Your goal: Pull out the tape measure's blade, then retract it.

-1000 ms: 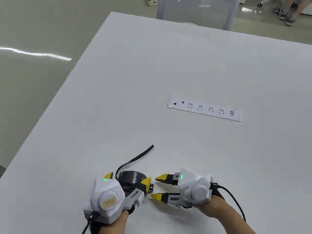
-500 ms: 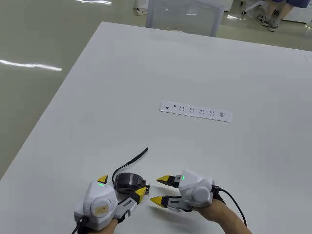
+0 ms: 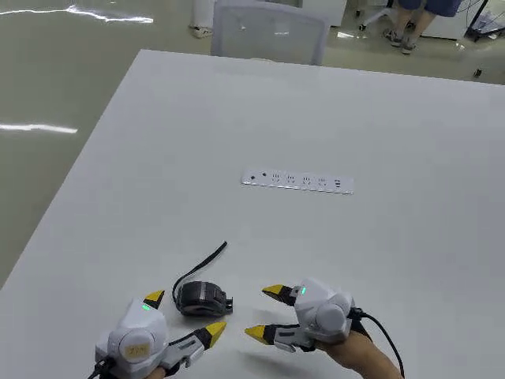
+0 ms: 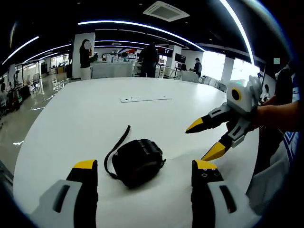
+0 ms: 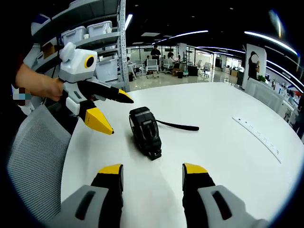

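Plainly, in the head view the black tape measure point(image 3: 202, 298) lay on the white desk point(image 3: 316, 118), just ahead of the left gripper point(image 3: 185, 313) and off to the left of the right gripper point(image 3: 263, 311). The left one was nearer. Its wrist strap point(image 3: 201, 260) trailed away toward the power strip point(image 3: 297, 181). In the left gripper view the case sat between and just beyond the yellow-tipped fingers point(image 4: 85, 167), which were spread wide, released, touching nothing. In the right gripper view the case's long axis ran roughly toward the camera, and what looked like the blade-tab end was nearest the fingers point(image 5: 112, 171). These too gaped open and empty, short of the case. Judging by this, the left would steady the body while the right took the tab.
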